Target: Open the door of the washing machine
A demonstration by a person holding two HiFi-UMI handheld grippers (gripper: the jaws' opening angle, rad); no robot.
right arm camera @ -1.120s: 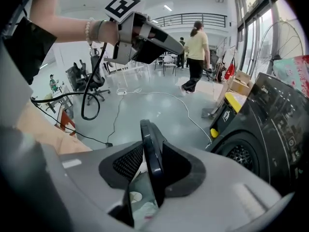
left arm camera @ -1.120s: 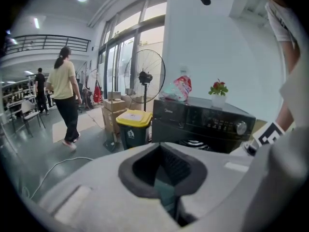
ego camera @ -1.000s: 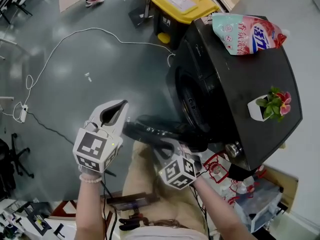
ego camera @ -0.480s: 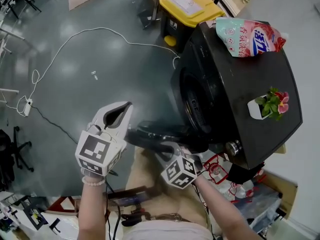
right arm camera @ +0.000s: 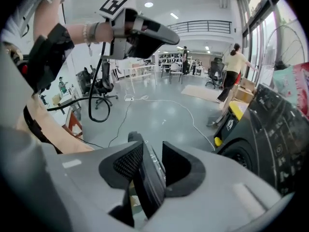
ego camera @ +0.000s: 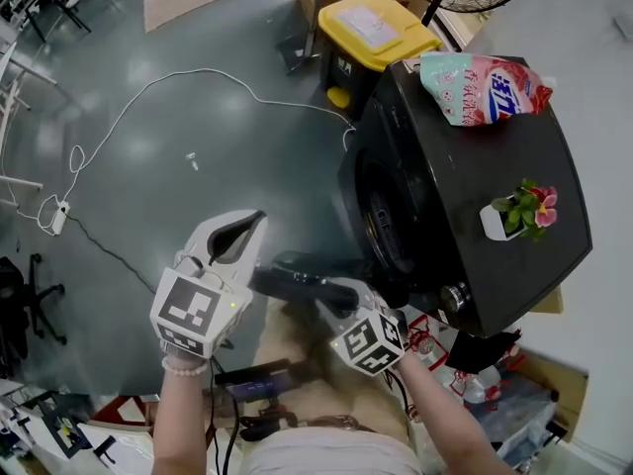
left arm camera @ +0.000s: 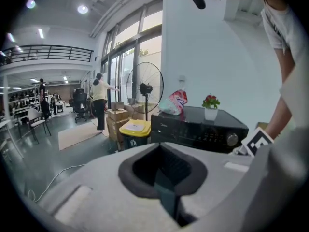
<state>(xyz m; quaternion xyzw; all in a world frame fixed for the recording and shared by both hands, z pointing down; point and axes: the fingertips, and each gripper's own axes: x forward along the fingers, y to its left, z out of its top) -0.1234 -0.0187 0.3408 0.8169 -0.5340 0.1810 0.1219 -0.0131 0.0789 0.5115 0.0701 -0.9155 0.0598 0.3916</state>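
The black front-loading washing machine (ego camera: 465, 196) stands at the right, and its round door (ego camera: 297, 280) hangs swung out toward me. My right gripper (ego camera: 334, 300) is shut on the door's dark rim (right arm camera: 147, 178), which runs between its pads in the right gripper view. My left gripper (ego camera: 247, 228) hovers left of the door, apart from it. It is shut with nothing in it, and its pads (left arm camera: 161, 175) meet in the left gripper view. The machine's control panel (left arm camera: 198, 134) shows beyond that gripper.
A pink detergent bag (ego camera: 485, 87) and a small flower pot (ego camera: 516, 216) sit on the machine's top. A yellow-lidded bin (ego camera: 374, 30) stands behind it. A white cable (ego camera: 148, 97) lies on the grey floor. Clutter (ego camera: 465, 364) lies below the machine, and a person (left arm camera: 100, 98) stands far off.
Both grippers have risen a little, the left one more. The right gripper keeps its hold on the door's rim.
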